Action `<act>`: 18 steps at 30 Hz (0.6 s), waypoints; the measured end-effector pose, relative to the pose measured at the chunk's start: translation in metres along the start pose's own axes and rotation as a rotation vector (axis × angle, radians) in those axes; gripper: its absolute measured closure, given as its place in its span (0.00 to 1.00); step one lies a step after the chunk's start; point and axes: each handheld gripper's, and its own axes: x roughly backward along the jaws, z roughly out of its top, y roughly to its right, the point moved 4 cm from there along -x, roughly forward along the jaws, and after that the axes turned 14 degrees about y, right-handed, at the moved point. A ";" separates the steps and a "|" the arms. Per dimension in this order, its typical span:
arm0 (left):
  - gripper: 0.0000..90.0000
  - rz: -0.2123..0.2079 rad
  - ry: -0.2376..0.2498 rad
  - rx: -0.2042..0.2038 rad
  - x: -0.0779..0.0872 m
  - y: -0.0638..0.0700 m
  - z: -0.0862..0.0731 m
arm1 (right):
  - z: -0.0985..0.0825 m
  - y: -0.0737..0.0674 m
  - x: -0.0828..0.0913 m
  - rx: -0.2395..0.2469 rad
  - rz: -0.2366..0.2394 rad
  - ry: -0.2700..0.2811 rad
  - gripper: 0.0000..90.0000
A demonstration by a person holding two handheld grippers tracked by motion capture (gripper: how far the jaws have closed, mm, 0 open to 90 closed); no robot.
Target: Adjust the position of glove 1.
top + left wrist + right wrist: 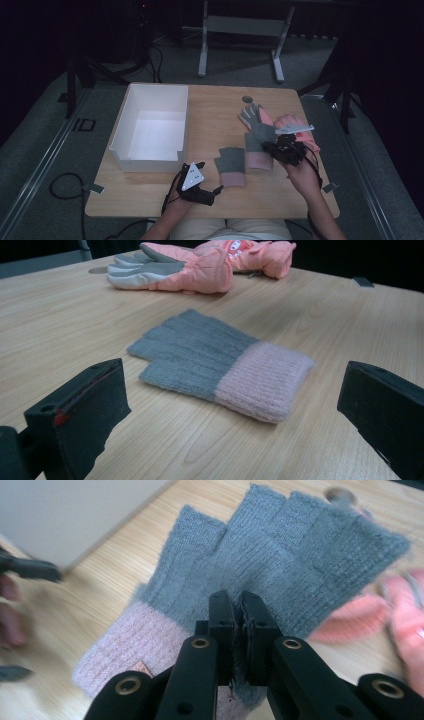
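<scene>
Item 1. Left gripper (209,176), near table edge, left of centre. Jaws stand wide apart with nothing between them. In the left gripper view, bare wood lies between the jaws and the glove ahead.

Item 2. Knit glove on the table (220,367), fingerless, grey body with pink cuff. It lies flat just beyond the left gripper, cuff toward the person, with bare wood on all sides.

Item 3. Right gripper (238,630), right of centre, beyond item 2. Jaws pinched tight on the second knit glove.

Item 4. Second knit glove (280,565), same grey and pink make. It hangs lifted from the jaws, the grey finger end spread above the wood and the pink cuff drooping toward the person. In the high view it hangs between the flat glove and the padded pair.

Item 5. White bin (131,120), open-topped, left half of table, interior bare. Its near wall stands just beyond the left gripper; its right wall stands well apart from the gloves.

Item 6. Padded pink gloves (200,265) with grey and white palms, far right part of table, one partly over the other.

Item 7. Wooden table (215,107), light grain, rounded corners. A wide bare strip runs between bin and gloves. A small round grommet (247,99) sits near the far edge.

Item 8. Surroundings: grey carpet, floor cables, white frame legs (202,50) beyond the table, dark room.
</scene>
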 end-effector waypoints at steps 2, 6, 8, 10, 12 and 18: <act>0.00 0.002 0.000 0.003 0.000 0.000 0.000 | 0.005 -0.009 -0.006 0.007 0.021 0.008 0.95; 0.00 -0.004 -0.008 -0.024 -0.001 0.002 0.000 | 0.005 -0.023 -0.024 0.029 0.051 -0.017 0.95; 0.00 -0.006 -0.010 -0.035 0.000 0.002 0.000 | 0.000 -0.028 -0.032 0.033 0.066 -0.034 0.95; 0.00 -0.005 -0.012 -0.030 -0.001 0.002 0.000 | -0.005 -0.031 -0.040 0.032 0.079 -0.051 0.95; 0.00 -0.007 -0.015 -0.033 -0.001 0.003 0.000 | -0.010 -0.033 -0.045 0.029 0.087 -0.062 0.95; 0.00 -0.026 -0.016 -0.047 -0.001 0.005 0.000 | -0.027 -0.042 -0.062 0.027 0.121 -0.107 0.94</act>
